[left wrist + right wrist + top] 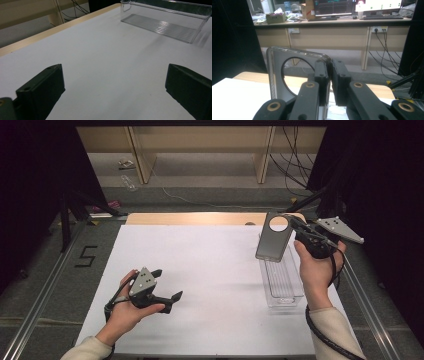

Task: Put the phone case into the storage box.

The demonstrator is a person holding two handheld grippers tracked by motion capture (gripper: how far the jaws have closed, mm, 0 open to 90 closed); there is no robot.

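The left gripper (pixel 167 287) rests low over the white table sheet (pixel 200 270), jaws spread wide with nothing between them. To its right, well apart, the clear ribbed plastic bin (pixel 281 282) sits near the table's right edge; it looks empty. Above its far end the right gripper (pixel 296 234) is clamped on the edge of a dark grey phone case with a round camera hole (pixel 274 237), held upright in the air. The right gripper view shows a desk with monitors (pixel 332 7) beyond; the left gripper view shows the bin's ribbed floor up close.
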